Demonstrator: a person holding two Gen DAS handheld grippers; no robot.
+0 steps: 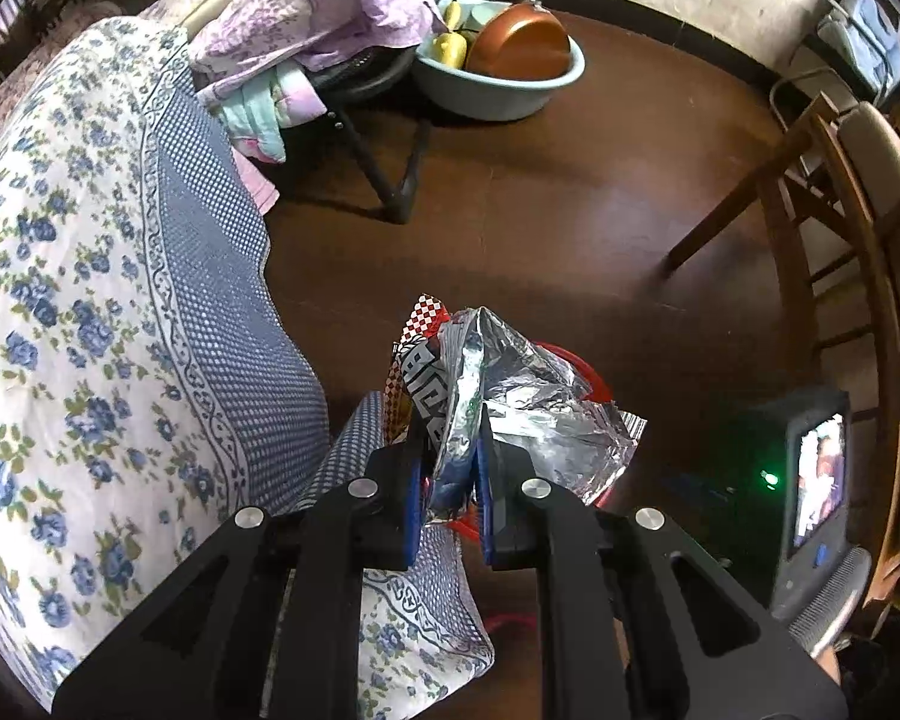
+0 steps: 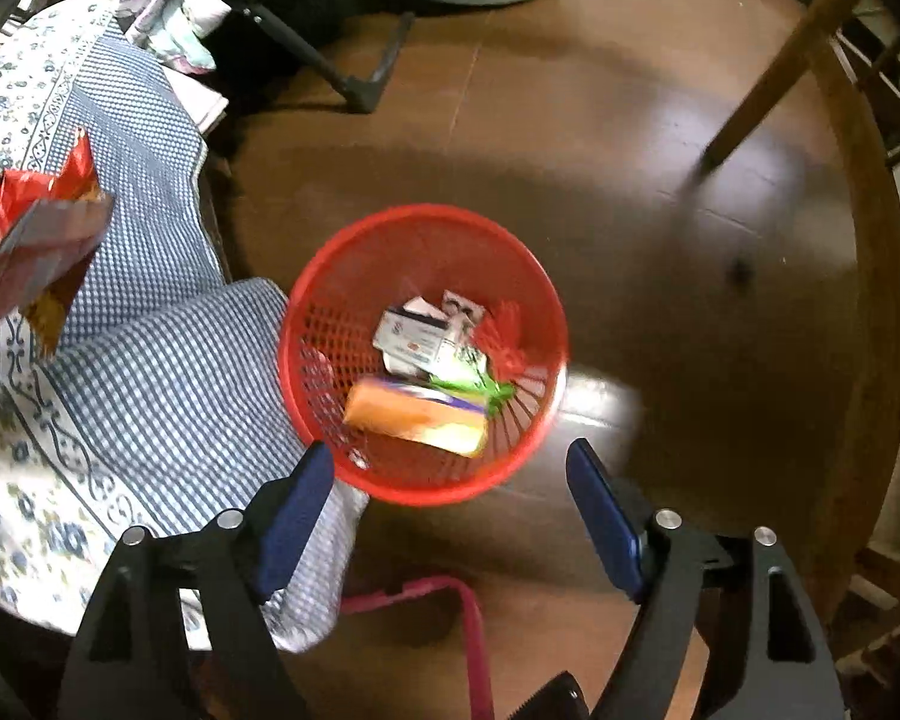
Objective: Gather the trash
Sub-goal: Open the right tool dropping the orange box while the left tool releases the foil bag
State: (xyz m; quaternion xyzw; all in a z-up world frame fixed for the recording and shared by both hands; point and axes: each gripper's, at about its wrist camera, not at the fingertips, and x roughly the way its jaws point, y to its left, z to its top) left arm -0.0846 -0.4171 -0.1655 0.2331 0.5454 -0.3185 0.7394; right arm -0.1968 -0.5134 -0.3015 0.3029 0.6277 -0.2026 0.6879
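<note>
Where the bed's blue-flowered sheet (image 1: pixel 90 300) drapes in soft folds at the left, the left gripper (image 1: pixel 450 450) pinches a crumpled snack wrapper (image 1: pixel 510 396), silvery foil inside and red-checked print outside, its long axis running upward away from the fingers. The wrapper hangs over the round red mesh basket (image 2: pixel 330 276), which stands on the glossy brown floor (image 2: pixel 630 210) just beside the sheet's hanging edge. Inside the basket lie an orange packet (image 2: pixel 414 414), white paper scraps (image 2: pixel 420 330) and a green wrapper (image 2: pixel 480 387). The right gripper (image 2: pixel 450 510) stands wide apart and empty above the basket's near rim. Farther right, a slanting wooden chair leg (image 2: pixel 774 72) rises.
</note>
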